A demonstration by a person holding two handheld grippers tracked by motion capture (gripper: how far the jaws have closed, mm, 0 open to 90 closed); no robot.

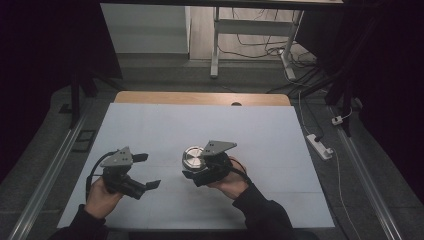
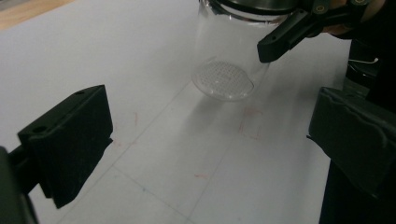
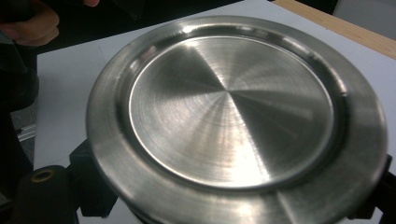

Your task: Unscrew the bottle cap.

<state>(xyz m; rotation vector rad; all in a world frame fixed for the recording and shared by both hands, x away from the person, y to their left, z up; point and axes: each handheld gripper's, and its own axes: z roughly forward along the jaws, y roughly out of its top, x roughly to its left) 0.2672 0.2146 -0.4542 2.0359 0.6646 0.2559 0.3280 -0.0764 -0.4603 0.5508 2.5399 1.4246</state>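
Metal lid (image 3: pixel 236 123) sits right in front of my cam, round, brushed steel w/ a raised outer rim and a flat sunken centre, tilted a bit toward me. My right gripper (image 3: pixel 224 212) has its black jaws just under the lid's near edge, one each side, clamped on whatever's beneath it; the contact itself is hidden. White sheet (image 3: pixel 65 88) lies behind the lid, wood table edge (image 3: pixel 345 28) beyond the lid's far side. Hand (image 3: pixel 30 23) well off past the lid, top corner.
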